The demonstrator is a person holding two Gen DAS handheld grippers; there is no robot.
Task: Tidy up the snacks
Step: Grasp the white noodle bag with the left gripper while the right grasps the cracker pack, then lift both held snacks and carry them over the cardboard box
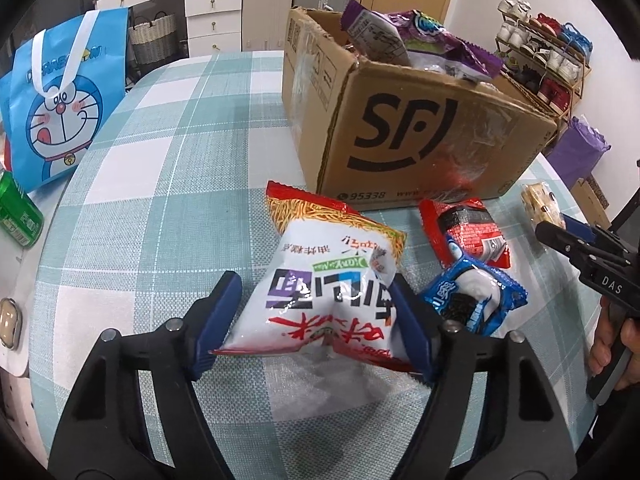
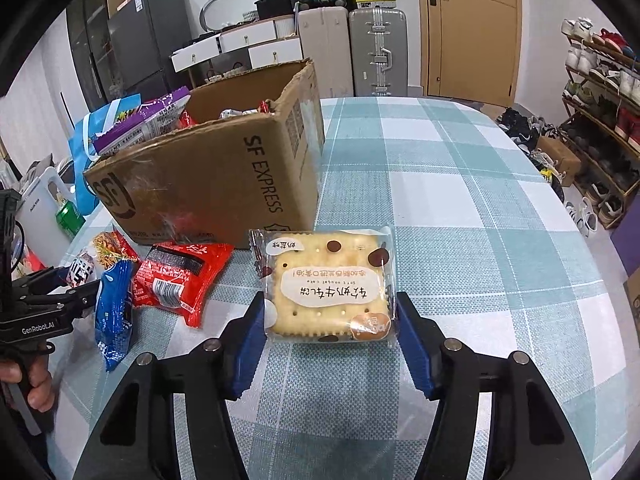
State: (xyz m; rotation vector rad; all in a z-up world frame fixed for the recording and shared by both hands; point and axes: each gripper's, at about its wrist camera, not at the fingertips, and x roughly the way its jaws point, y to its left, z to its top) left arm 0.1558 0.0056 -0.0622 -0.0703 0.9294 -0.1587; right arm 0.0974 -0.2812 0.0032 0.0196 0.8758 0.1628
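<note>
My left gripper (image 1: 314, 300) stands around a white and red noodle snack bag (image 1: 328, 280). The right pad touches the bag, the left pad stands a little off it. The bag looks tilted up off the cloth. My right gripper (image 2: 330, 312) has both pads against the sides of a wrapped square cracker (image 2: 326, 284) lying on the table. A red packet (image 1: 468, 232) and a blue cookie packet (image 1: 476, 296) lie between the two. The SF cardboard box (image 1: 420, 136) stands behind, with purple bags (image 1: 420, 36) sticking out.
A blue Doraemon bag (image 1: 64, 96) and a green can (image 1: 18, 216) stand at the table's left edge. The table has a checked teal cloth (image 2: 480, 208). Suitcases (image 2: 376, 52), drawers and a shoe rack (image 2: 600, 120) stand beyond the table.
</note>
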